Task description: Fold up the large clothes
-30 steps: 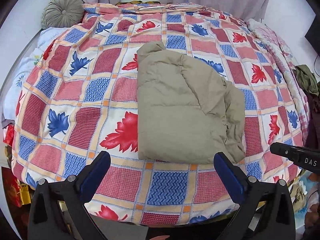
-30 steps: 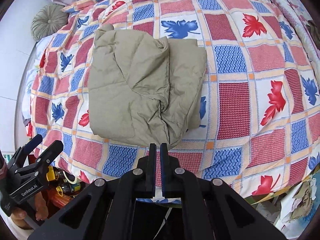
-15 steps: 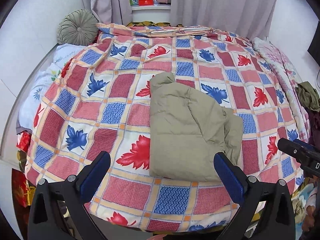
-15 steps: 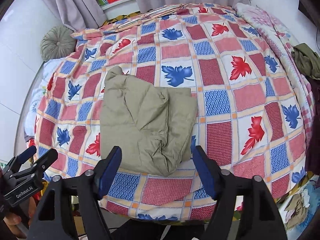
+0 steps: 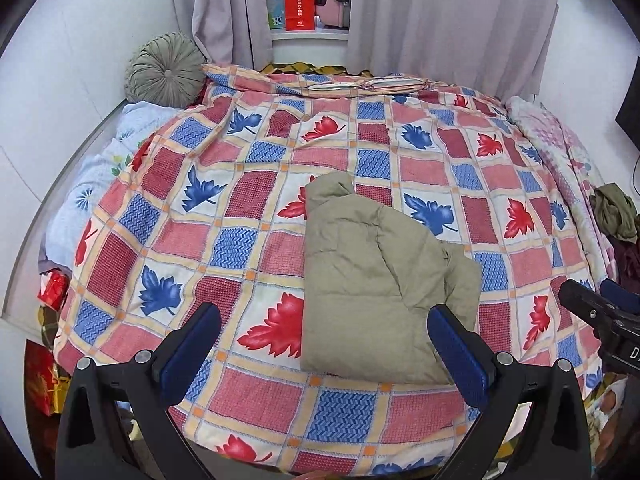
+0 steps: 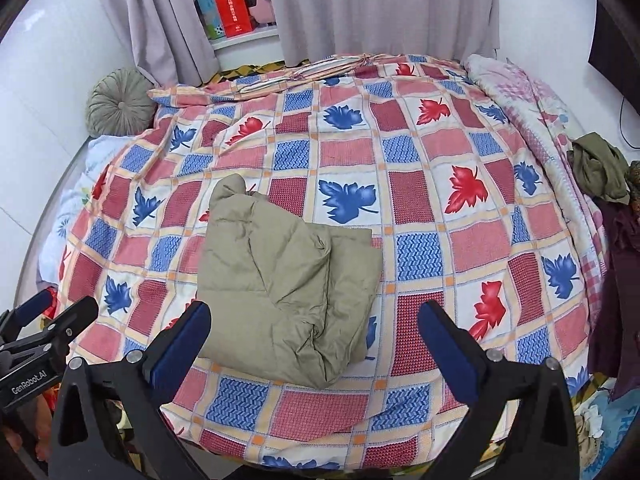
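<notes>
since the khaki garment (image 5: 376, 284) lies folded near the front edge of the bed (image 5: 256, 396), both the left tongs (image 5: 324, 344) and right tongs (image 6: 314, 340) hang spread wide and empty above it. judging by the bunched right flap, a good finish would be pressing it flat. checked leaf-print quilt (image 6: 420, 248), round cushion (image 5: 166, 70), grey curtains (image 5: 440, 20) behind.
</notes>
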{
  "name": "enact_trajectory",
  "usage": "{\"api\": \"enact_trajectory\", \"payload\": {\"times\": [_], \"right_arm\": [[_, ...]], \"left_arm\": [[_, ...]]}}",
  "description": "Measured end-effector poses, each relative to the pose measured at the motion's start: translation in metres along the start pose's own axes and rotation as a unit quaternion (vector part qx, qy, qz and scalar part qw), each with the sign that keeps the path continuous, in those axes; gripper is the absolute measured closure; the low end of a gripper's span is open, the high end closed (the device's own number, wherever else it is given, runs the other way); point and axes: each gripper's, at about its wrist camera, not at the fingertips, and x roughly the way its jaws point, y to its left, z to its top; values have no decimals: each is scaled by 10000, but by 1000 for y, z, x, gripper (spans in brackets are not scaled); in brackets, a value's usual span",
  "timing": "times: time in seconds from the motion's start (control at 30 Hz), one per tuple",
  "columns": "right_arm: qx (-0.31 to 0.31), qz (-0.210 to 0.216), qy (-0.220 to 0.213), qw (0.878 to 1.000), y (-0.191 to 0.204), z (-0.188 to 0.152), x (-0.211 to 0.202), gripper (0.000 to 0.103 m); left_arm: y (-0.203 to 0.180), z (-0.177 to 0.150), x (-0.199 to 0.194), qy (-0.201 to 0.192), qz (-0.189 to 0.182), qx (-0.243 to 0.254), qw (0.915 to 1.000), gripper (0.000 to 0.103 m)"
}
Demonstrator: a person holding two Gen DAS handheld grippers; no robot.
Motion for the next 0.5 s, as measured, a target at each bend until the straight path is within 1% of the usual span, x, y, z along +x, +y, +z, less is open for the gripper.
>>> {"api": "enact_trajectory", "payload": {"times": [0.5], "right_arm": [[69, -55, -22, 10000, 2, 3, -7, 0]], "left_arm": [[2, 1, 0, -20, 53, -3, 10000, 0]]}}
